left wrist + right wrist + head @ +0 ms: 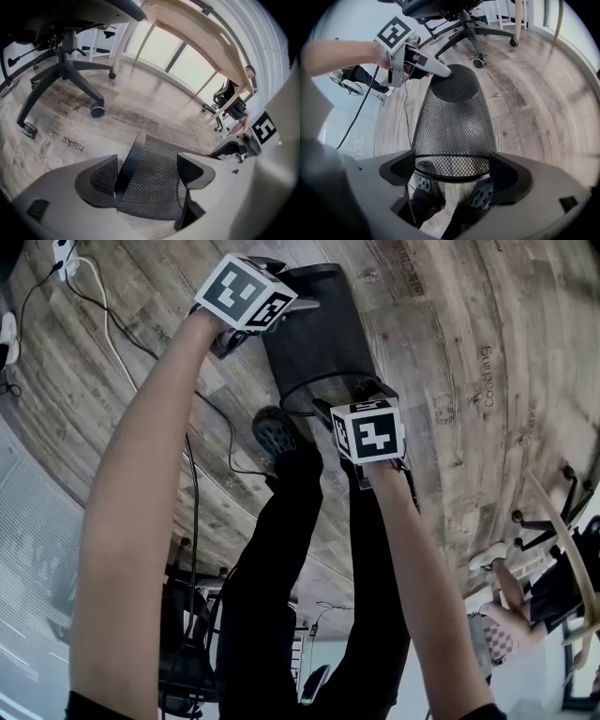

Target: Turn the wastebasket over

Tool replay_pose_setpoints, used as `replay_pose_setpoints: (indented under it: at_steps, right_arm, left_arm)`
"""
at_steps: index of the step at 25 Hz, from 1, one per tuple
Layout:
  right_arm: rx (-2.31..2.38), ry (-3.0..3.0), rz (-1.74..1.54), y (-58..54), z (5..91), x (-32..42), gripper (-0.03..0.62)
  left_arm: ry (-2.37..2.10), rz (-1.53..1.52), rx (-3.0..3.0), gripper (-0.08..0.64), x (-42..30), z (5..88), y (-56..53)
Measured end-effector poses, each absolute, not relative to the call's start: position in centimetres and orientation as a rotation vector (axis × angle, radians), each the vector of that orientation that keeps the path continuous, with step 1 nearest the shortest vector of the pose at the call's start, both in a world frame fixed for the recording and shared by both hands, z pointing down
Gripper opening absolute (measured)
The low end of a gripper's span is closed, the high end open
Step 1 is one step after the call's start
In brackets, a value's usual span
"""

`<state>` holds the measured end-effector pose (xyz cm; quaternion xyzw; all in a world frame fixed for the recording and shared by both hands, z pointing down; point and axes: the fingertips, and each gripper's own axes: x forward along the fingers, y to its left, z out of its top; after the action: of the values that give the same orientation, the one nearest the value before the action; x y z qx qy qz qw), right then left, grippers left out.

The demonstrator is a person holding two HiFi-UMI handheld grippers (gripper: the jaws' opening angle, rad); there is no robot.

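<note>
On the plank floor (450, 352), a black mesh basket (314, 343) lies on its side, tapering from a wide mouth by the person's shoes (274, 432) to a banded base. The left gripper (146, 161) straddles the base rim, jaws wide. The right gripper (451, 161), jaws apart, sits over the mouth rim.

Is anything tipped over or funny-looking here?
Yes. The black mesh wastebasket is tipped on its side above the wood floor, with its open mouth toward the person's shoe. No rubbish shows around it.
</note>
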<state>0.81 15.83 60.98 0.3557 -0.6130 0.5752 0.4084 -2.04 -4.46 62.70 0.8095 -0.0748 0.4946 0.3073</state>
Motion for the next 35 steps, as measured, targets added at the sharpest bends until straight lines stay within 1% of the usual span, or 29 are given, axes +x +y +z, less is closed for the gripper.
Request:
replay_pose_setpoints:
  at_steps: [12, 14, 17, 18, 21, 25, 26, 28, 35]
  right_arm:
    - [0.913, -1.652, 1.312, 16.3, 60.9, -0.2, 0.489]
    - [0.913, -1.682, 1.29, 17.1, 60.6, -0.5, 0.491]
    - [0.893, -1.703, 1.272, 18.4, 60.1, -0.6, 0.492]
    - [0.884, -1.706, 1.261, 19.0, 60.1, -0.5, 0.492]
    - [0.858, -1.708, 1.234, 21.0, 60.4, -0.3, 0.493]
    - [0.836, -1.707, 1.21, 22.9, 60.6, 0.2, 0.494]
    - [0.829, -1.705, 1.208, 23.4, 60.6, 0.3, 0.494]
    - [0.813, -1.697, 1.201, 24.6, 60.8, 0.6, 0.494]
    - [0.727, -1.65, 1.146, 28.7, 62.2, 1.6, 0.494]
  left_arm:
    - [-0.094, 1.439, 2.108, 0.4, -4.4, 61.2, -2.8]
    - [-0.072, 1.453, 2.133, 0.383, -4.9, 60.3, -1.9]
    - [-0.098, 1.394, 2.19, 0.322, -5.3, 58.4, -0.8]
    - [-0.111, 1.357, 2.203, 0.314, -5.4, 57.6, -0.3]
    - [-0.14, 1.267, 2.205, 0.313, -5.3, 55.6, 1.4]
    - [-0.153, 1.242, 2.225, 0.313, -4.7, 53.4, 3.5]
    - [-0.157, 1.237, 2.237, 0.307, -4.4, 52.9, 4.1]
    - [-0.164, 1.235, 2.279, 0.267, -4.0, 51.7, 5.4]
    - [-0.217, 1.178, 2.336, 0.251, -2.8, 48.1, 11.0]
